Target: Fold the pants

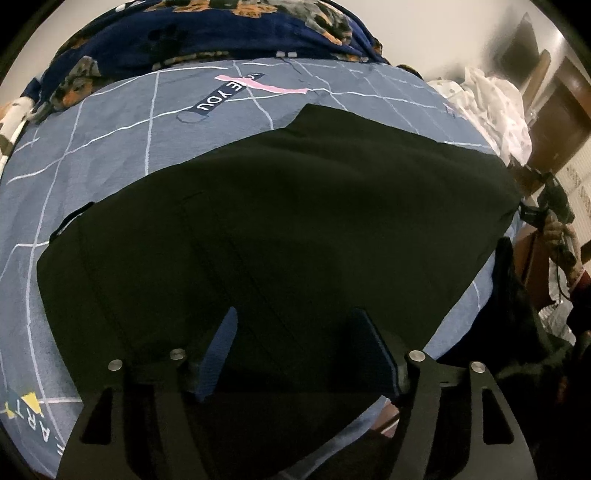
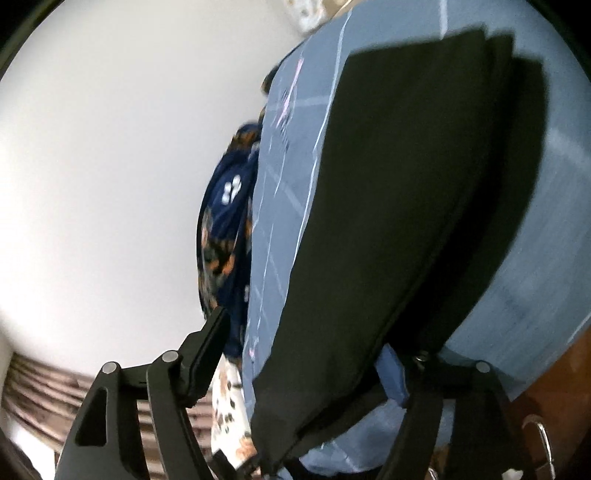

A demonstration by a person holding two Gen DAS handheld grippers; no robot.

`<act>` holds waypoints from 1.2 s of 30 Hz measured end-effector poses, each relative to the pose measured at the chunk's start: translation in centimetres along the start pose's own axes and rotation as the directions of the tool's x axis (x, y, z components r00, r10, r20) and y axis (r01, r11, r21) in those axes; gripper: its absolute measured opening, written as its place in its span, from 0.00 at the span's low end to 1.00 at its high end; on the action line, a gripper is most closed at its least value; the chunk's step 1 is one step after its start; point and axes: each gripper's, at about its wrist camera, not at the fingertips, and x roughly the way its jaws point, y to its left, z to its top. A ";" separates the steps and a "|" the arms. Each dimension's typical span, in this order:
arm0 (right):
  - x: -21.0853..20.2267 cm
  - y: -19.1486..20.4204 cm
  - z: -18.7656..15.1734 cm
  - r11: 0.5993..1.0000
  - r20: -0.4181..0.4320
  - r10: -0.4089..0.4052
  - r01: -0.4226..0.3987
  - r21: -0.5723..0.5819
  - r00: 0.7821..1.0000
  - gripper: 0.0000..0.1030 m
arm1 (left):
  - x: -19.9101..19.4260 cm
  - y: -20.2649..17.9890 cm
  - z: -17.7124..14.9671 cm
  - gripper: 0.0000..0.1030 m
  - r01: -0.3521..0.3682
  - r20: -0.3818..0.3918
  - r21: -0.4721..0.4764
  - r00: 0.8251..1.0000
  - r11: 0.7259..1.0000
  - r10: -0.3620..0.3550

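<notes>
Now black pants [image 1: 280, 206] flat on blue bedsheet [image 1: 110, 155], both tongs apart

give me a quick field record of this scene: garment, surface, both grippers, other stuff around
garment: black pants, spread flat, layers stacked
surface: blue bedsheet with white grid lines
left gripper: open, over the pants' near edge, nothing pinched
right gripper: open, pants' edge between the fingers, not pressed
right hand: at the bed's right edge, holding its gripper
far side: dark patterned blanket
right side: white cloth pile
</notes>
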 end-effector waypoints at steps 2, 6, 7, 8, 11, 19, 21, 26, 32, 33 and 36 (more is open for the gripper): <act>1.1 0.6 -1.1 0.999 -0.027 -0.027 0.027 -0.024 0.999 0.70 | 0.1 -0.2 0.0 0.70 -0.007 -0.003 0.015 1.000 1.000 0.007; 2.5 0.9 -1.9 0.980 -0.047 -0.182 0.178 -0.087 0.982 0.07 | 0.1 -0.5 -0.1 0.71 -0.014 -0.006 0.038 1.000 0.999 0.014; 2.5 0.3 -2.1 0.979 -0.049 -0.200 0.197 -0.056 0.979 0.05 | 0.1 -0.5 -0.1 0.72 -0.013 -0.008 0.043 1.000 0.999 0.013; 2.2 0.0 -2.2 0.977 -0.049 -0.207 0.205 -0.054 0.977 0.04 | 0.1 -0.4 -0.1 0.72 -0.007 -0.010 0.049 1.000 0.999 0.008; 0.8 -0.4 -2.3 0.984 -0.014 -0.176 0.176 -0.008 0.984 0.04 | 0.0 0.1 0.0 0.72 0.019 -0.020 0.053 1.000 0.998 -0.018; 0.2 -0.8 -1.3 0.989 0.021 -0.147 0.148 -0.007 0.989 0.09 | -0.2 0.8 0.2 0.72 0.074 -0.026 0.040 0.997 0.996 -0.073; 0.5 -0.7 -1.7 0.994 0.000 -0.107 0.107 0.014 0.994 0.11 | -0.2 0.7 0.1 0.72 0.068 -0.020 0.038 0.998 0.997 -0.068; 3.6 1.7 -4.6 0.998 -0.100 -0.035 0.031 -0.046 0.994 0.46 | -0.9 -0.5 0.0 0.72 -0.027 0.021 0.049 0.999 0.998 0.026; 9.8 4.1 -9.1 0.986 -0.270 -0.137 0.104 -0.133 0.953 0.41 | -4.4 0.1 -0.9 0.72 -0.034 0.136 -0.064 0.990 0.997 0.042; 10.4 4.3 -9.4 0.982 -0.275 -0.154 0.115 -0.151 0.949 0.35 | -5.2 0.9 -1.1 0.72 -0.028 0.154 -0.106 0.987 0.994 0.044; 11.8 4.7 -10.6 0.973 -0.303 -0.202 0.155 -0.173 0.931 0.08 | -7.5 3.6 -2.2 0.72 -0.027 0.184 -0.228 0.980 0.973 0.071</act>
